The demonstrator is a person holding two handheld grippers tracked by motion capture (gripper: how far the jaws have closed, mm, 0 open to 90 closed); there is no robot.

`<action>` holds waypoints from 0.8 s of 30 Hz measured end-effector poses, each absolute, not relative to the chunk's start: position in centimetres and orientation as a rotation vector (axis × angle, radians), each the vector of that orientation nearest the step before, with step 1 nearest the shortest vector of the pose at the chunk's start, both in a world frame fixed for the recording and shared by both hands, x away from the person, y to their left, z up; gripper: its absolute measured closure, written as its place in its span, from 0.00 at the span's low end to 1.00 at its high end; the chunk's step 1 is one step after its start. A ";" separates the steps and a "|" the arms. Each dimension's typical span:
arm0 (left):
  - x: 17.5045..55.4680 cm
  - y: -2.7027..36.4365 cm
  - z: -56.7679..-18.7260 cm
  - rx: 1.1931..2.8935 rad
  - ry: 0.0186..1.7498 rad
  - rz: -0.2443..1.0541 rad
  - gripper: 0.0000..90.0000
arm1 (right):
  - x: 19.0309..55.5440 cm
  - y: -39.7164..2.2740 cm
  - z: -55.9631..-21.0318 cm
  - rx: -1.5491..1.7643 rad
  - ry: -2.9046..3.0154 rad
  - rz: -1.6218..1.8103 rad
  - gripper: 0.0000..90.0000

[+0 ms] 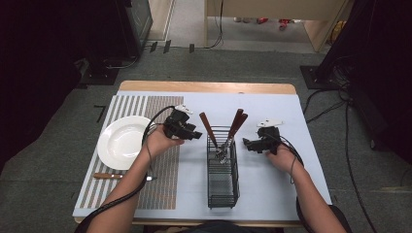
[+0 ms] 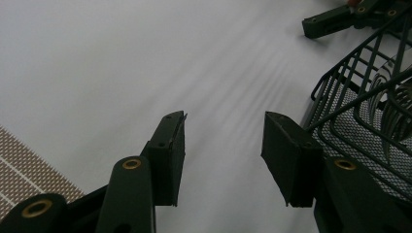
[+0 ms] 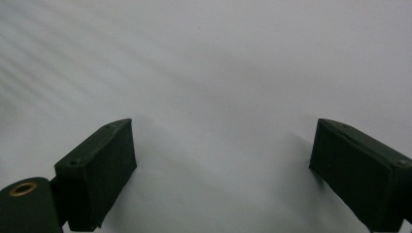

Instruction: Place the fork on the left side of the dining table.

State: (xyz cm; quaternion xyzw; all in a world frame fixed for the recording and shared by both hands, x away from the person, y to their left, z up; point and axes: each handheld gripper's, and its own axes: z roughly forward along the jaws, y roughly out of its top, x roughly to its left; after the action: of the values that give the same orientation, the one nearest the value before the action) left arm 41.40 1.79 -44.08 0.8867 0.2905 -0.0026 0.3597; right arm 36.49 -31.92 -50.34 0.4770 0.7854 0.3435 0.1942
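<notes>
Approaching: left gripper is nearing the basket, jaws half open, holding nothing.
Idling: right gripper is gaping wide, empty.
Risking: left jaw is likely catching basket wire, tipping the 3 utensils.

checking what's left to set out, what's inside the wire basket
The basket holds three brown handles sticking up from its far end, with metal cutlery ends low among the wires. Which utensils they are cannot be made out. The near part looks empty.
</notes>
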 end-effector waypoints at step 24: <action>41.1 3.2 -39.7 2.241 0.731 -0.040 0.55 | 36.5 -31.9 -50.3 1.339 2.201 0.966 0.10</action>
State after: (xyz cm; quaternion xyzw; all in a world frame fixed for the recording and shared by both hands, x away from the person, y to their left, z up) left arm 41.14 3.19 -39.66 0.8784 0.2866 -0.0159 0.3822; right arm 36.49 -31.91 -50.34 0.4775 0.7847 0.3445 0.1937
